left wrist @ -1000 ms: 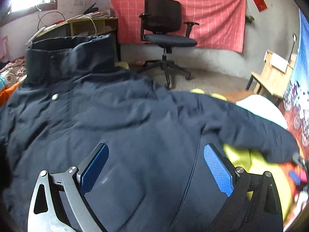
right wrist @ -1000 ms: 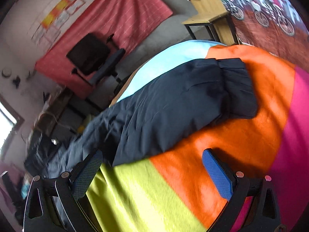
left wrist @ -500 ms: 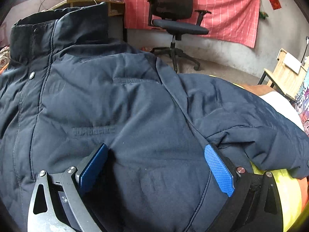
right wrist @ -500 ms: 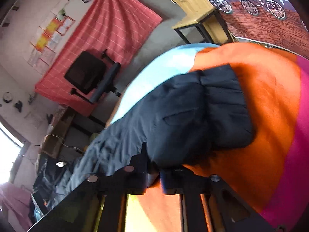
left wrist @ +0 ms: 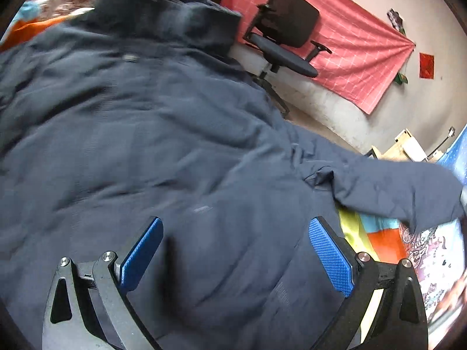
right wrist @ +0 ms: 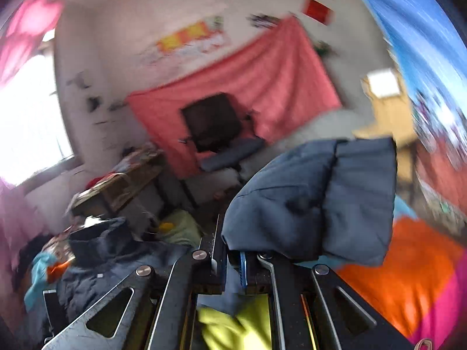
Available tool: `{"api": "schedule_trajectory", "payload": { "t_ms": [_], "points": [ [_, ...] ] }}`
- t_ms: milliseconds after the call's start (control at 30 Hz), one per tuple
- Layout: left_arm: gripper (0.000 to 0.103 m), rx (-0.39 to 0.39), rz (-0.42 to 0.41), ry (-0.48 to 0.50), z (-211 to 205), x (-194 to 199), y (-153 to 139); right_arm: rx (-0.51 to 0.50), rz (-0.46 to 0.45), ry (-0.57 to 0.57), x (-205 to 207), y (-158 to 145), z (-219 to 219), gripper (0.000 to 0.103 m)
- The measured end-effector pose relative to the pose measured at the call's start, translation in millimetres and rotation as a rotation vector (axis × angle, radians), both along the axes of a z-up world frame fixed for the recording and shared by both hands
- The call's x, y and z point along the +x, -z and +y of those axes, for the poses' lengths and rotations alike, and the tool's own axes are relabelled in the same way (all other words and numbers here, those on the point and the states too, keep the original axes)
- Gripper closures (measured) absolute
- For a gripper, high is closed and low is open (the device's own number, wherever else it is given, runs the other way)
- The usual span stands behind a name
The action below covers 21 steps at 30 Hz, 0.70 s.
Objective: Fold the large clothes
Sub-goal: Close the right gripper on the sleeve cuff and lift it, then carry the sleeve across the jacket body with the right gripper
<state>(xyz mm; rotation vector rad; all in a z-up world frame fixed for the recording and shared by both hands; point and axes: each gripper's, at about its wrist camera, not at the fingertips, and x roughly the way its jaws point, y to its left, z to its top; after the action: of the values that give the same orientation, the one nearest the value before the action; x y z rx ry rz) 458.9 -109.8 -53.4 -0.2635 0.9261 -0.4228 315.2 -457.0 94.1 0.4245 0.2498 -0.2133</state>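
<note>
Since half a second ago, our right gripper (right wrist: 232, 262) has lifted the dark navy padded jacket sleeve (right wrist: 318, 201) off the bedding; the cuff that lay flat on the orange patch now hangs in the air in front of the camera, and the whole right view is smeared with motion. Its jaws were already closed on the fabric then, and they remain pinched together with a fold of the sleeve between the blue pads.

Our left gripper (left wrist: 235, 255) stands wide apart, holding nothing, its blue textured pads (left wrist: 329, 258) poised over the lower body of the dark navy padded jacket (left wrist: 151, 134). The left view has tilted since the earlier frame: the upright collar (left wrist: 172, 20) now sits higher and further left, and more bedding shows at the lower right.

The jacket lies spread, front up, on a bed cover of bright colour blocks (right wrist: 408, 265) — orange, magenta, lime yellow, and light blue. Seen from the left wrist, the sleeve (left wrist: 388, 186) stretches out to the right, raised clear of the cover.

Around the bed we see a pale wall with a salmon-red checked cloth (left wrist: 350, 49) hung on it, a black swivel office chair (left wrist: 287, 35) in front, a small light wooden chair (left wrist: 405, 145) in the corner, and a cluttered wooden desk (right wrist: 116, 186) near a bright window (right wrist: 29, 116).
</note>
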Motion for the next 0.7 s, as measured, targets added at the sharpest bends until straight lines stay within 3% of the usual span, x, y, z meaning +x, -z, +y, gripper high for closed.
{"api": "schedule_trajectory", "payload": {
  "t_ms": [167,300,467,700],
  "points": [
    [0.005,0.072,-0.074,-0.077,66,-25,-23,-0.098,-0.072,-0.197,40,-41,98,0.096],
    [0.005,0.092,-0.108,-0.176,122,-40,-36,-0.194,-0.077,-0.351,71,-44,179,0.096],
    [0.005,0.097,-0.13,-0.288,181,-56,-48,-0.263,-0.029,-0.533,105,-24,269,0.096],
    [0.005,0.135,-0.156,-0.383,228,-73,-48,-0.251,0.149,-0.709,144,44,362,0.096]
  ]
}}
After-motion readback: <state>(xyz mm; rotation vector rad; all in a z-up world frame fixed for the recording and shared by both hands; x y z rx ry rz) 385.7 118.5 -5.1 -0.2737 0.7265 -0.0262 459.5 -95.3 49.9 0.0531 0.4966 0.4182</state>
